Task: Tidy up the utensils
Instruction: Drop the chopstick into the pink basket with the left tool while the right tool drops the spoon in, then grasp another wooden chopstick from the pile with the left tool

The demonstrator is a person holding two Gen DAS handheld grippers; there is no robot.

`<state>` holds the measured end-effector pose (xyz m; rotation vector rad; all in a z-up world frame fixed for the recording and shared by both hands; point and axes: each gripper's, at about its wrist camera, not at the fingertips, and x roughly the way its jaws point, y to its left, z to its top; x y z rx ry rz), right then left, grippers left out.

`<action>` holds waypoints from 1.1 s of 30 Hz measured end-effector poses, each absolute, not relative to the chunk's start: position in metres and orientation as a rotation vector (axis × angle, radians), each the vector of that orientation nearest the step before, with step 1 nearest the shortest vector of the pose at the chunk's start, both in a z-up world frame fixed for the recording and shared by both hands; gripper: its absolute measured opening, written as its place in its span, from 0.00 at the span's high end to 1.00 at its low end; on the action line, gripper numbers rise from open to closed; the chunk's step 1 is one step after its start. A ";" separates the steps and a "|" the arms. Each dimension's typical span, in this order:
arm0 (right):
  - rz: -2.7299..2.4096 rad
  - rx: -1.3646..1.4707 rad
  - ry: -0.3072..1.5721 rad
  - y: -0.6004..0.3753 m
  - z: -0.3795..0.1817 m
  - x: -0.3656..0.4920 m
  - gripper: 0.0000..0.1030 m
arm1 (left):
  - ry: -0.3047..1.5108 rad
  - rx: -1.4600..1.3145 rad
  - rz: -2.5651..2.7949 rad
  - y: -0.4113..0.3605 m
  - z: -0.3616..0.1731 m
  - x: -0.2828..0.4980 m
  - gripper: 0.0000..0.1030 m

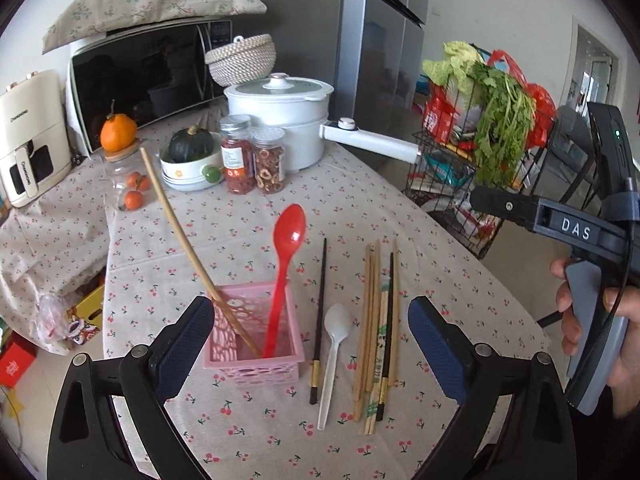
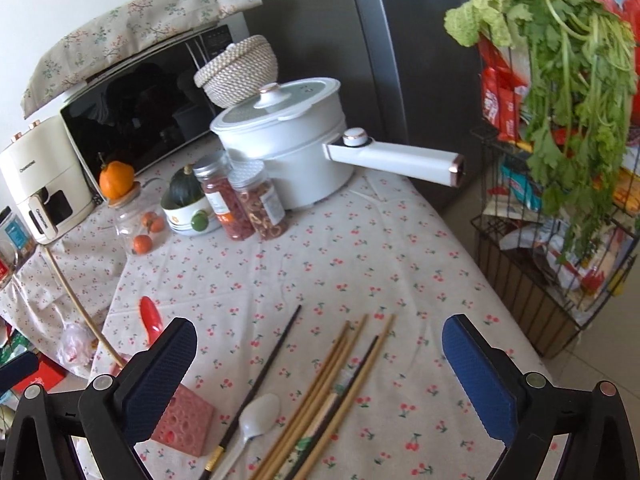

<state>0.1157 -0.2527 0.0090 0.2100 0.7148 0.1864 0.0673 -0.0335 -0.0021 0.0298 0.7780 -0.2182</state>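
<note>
Both the left gripper and right gripper stood wide open, empty. Loose bamboo chopsticks and a white spoon lay beside the pink basket near the tabletop's front edge: light, stiff, slippery, probably best pinched mid-shaft.

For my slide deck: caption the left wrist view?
Open left gripper over pink basket holding red spoon; chopsticks wait on table.

We log colours: basket pink | spoon red | second spoon white | chopsticks tan, two dark | tabletop cream cloth, red cherry print | pot white | our tool pads blue.
</note>
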 end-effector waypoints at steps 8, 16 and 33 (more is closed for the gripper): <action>0.091 0.257 0.820 -0.299 -0.009 0.123 0.01 | 0.897 0.051 -0.292 -0.092 -0.018 0.090 0.04; 0.068 0.323 0.945 -0.322 -0.028 0.141 0.01 | 1.050 0.050 -0.313 -0.143 -0.054 0.159 0.38; 0.073 0.442 1.043 -0.337 -0.047 0.171 0.01 | 1.243 0.041 -0.164 -0.149 -0.140 0.249 0.84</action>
